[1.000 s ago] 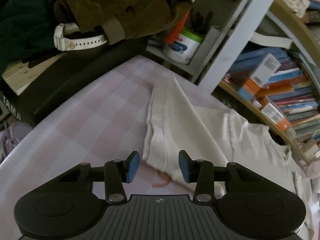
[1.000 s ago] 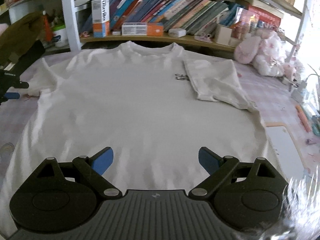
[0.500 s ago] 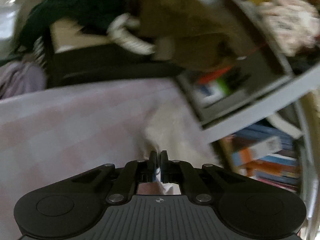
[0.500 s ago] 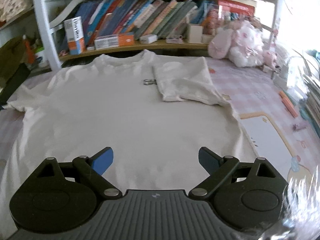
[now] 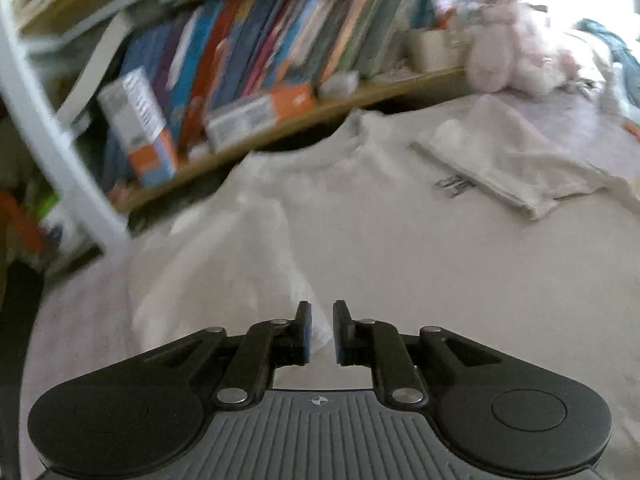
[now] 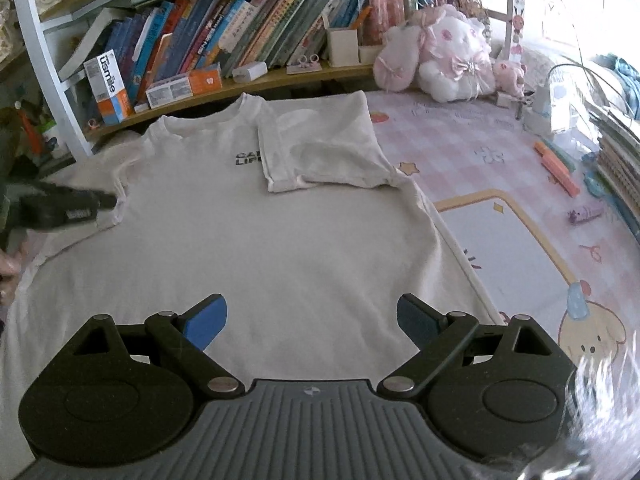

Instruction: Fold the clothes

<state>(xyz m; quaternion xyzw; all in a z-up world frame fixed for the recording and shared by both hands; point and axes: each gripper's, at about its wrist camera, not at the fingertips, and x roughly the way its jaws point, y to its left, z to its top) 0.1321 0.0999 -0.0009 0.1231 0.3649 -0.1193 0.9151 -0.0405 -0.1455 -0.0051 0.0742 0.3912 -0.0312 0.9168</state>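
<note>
White cotton T-shirt (image 6: 256, 248) lies flat on the pink checked table cover (image 6: 492, 148), its neck toward the bookshelf (image 6: 240, 80). One sleeve (image 6: 320, 152) is already folded over the chest. The left gripper (image 5: 319, 330) is nearly closed — it pinches the edge of the other sleeve (image 5: 224, 264). The right gripper (image 6: 312, 316) hovers above the hem, jaws wide apart, holding nothing.

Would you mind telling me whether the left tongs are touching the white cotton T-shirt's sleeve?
Touching. In the left wrist view the left tongs pinch the sleeve fabric; the right wrist view shows the sleeve edge meeting their tip.
</note>
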